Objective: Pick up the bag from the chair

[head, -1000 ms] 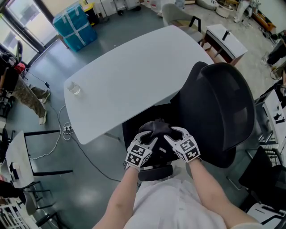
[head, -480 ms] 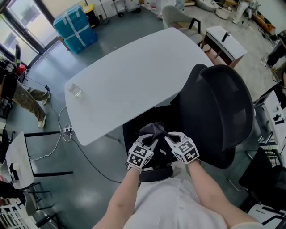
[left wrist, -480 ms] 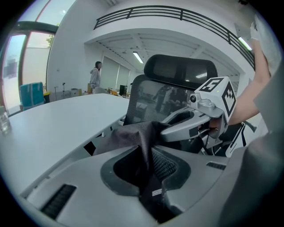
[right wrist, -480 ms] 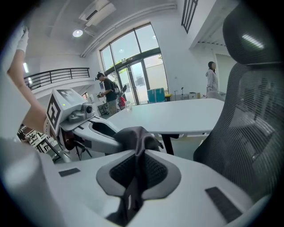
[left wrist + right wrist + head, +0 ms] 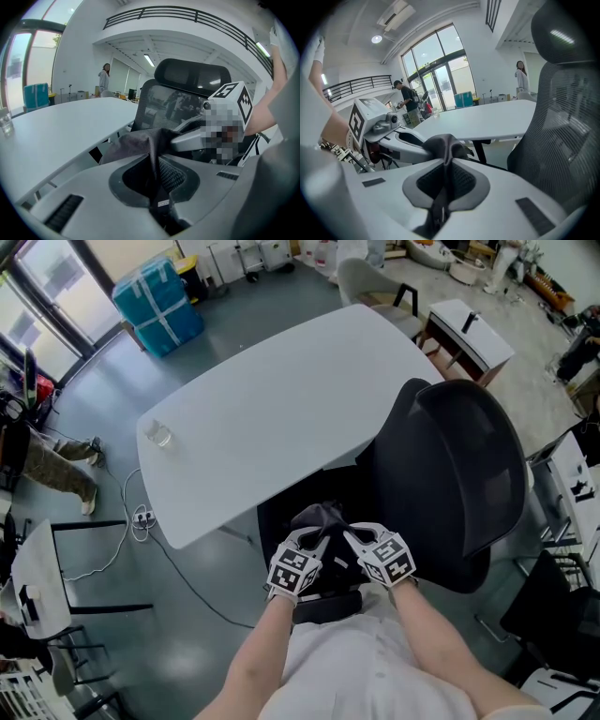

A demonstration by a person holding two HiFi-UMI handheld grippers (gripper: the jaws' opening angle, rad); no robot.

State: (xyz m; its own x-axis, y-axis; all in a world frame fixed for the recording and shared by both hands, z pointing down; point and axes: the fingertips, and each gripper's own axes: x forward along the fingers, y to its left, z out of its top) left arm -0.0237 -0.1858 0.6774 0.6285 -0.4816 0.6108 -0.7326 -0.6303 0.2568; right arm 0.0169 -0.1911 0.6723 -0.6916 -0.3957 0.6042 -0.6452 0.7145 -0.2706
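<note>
One table (image 5: 262,418); one bag (image 5: 322,515) between left gripper (image 5: 316,539), right gripper (image 5: 351,536), jaws closing.

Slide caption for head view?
Left gripper, jaws just closing, and right gripper pinch the dark bag on the black office chair beside white table.

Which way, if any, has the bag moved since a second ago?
No. The bag stays put on the chair beside the table edge; left gripper and right gripper have just been closing onto its fabric.
</note>
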